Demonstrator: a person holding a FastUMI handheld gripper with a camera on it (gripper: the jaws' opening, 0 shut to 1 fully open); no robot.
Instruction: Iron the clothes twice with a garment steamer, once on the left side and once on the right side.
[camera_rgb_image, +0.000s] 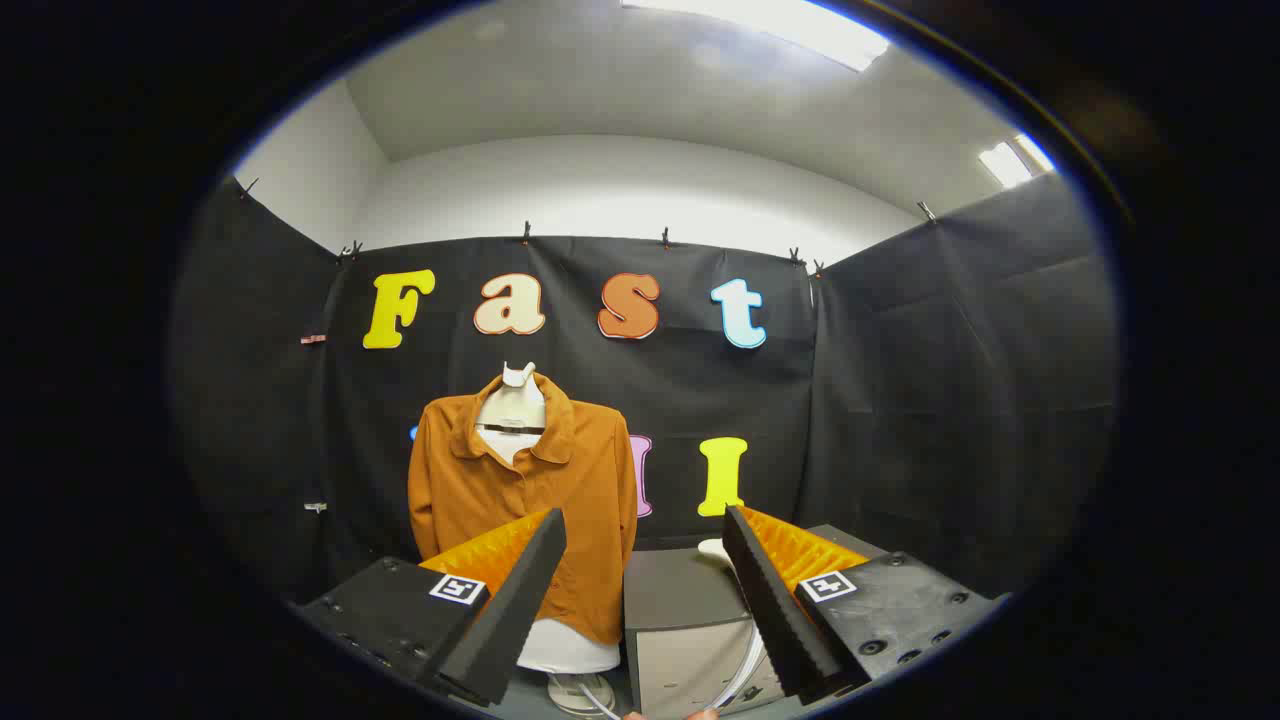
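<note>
Shirt (520, 490), rust-brown, hangs on a mannequin beyond the gripper (645, 528), fingers spread apart, gripping nothing.

The gripper (645, 520) holds its fingers (520, 590) wide apart and empty, the brown shirt (520, 480) hanging on a mannequin beyond them.

Getting strong, even light from ceiling panels (770, 22) overhead, blowing out to pure white glare there. Bending straight lines hard toward the rim (typical fisheye). Staying sharp on the orange shirt (520, 480), softening slightly on the gripper (645, 525) with its fingers (520, 590) spread apart up close. Swallowing light along the black cloth (950, 380), showing only faint creases.
</note>
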